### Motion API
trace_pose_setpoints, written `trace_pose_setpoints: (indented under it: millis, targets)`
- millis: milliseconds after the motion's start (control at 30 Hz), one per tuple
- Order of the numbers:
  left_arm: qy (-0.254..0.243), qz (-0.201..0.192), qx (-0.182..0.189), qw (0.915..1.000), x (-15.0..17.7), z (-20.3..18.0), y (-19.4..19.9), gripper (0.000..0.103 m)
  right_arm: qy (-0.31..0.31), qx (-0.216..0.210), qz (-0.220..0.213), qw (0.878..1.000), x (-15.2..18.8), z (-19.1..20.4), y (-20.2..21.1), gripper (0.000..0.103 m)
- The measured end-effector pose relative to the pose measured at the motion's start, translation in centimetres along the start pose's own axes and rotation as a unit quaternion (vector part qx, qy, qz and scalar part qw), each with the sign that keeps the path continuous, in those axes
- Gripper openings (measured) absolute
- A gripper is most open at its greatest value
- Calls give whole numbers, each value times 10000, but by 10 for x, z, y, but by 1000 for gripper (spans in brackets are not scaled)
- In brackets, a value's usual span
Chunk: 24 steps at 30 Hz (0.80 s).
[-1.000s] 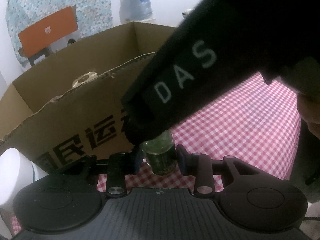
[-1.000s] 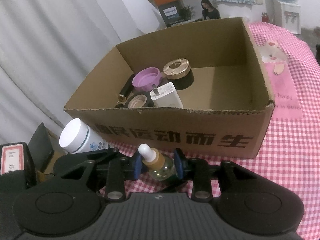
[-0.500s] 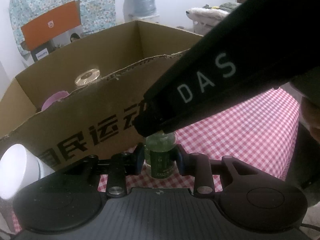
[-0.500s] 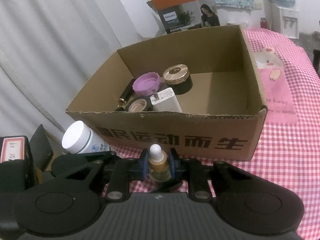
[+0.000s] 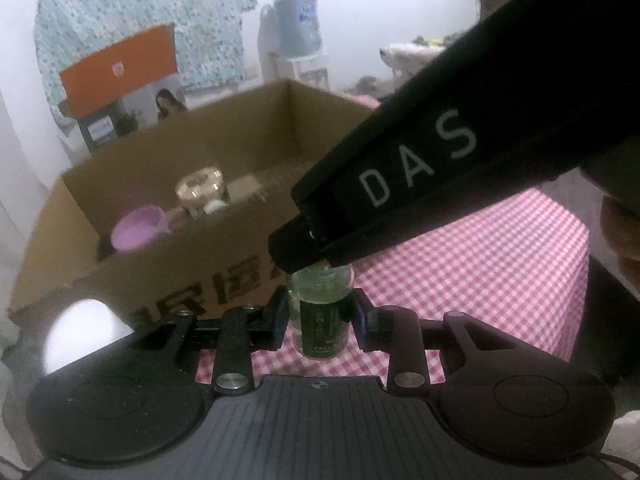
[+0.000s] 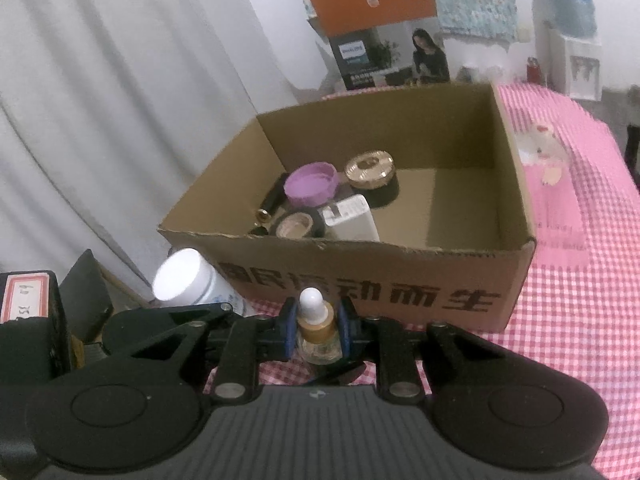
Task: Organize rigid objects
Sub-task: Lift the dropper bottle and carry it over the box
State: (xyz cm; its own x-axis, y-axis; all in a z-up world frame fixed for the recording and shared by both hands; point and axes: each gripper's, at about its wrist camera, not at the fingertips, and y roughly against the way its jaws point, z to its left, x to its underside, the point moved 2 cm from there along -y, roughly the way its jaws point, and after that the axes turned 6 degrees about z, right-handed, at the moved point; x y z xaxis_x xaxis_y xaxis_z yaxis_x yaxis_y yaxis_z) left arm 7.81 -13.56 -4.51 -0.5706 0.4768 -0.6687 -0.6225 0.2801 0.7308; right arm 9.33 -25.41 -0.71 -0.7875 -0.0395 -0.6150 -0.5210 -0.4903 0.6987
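Both tools grip one small dropper bottle, seen from two sides. In the right wrist view, the right tool (image 6: 318,330), nearly closed, pinches the dropper bottle (image 6: 317,334) at its amber collar, just below the white bulb, low in the centre of the frame. In the left wrist view, the left tool (image 5: 320,316), also narrowly closed, clamps the same bottle's glass body across its dark green label, while the right tool's black housing crosses from the upper right and hides the cap. The paired hold, judged from the pictures, steadies a smooth, top-heavy vial for carrying. The bottle hangs above the pink checked worktop (image 6: 580,320), just in front of the cardboard box (image 6: 400,292), whose interior already holds a purple lid (image 6: 310,182), a gold-topped jar (image 6: 370,170) and a white charger (image 6: 352,220); a white-capped bottle (image 6: 182,278) remains outside, at left.
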Motion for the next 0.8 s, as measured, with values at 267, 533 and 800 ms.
trace_pose_setpoints:
  millis: [267,533,800]
  targets:
    - [-70,-629,-292,9976,-26,4,51,31,581,-80,-495,9971,-29,30,43,22]
    - [138,-869,-293,9957,-77,13,50,31,958,-48,-678,9931,-85,30,60,23]
    - [545,-358,-77,9978,-114,23,-11,31,747,-160,-168,9969,-140,-24,19,23]
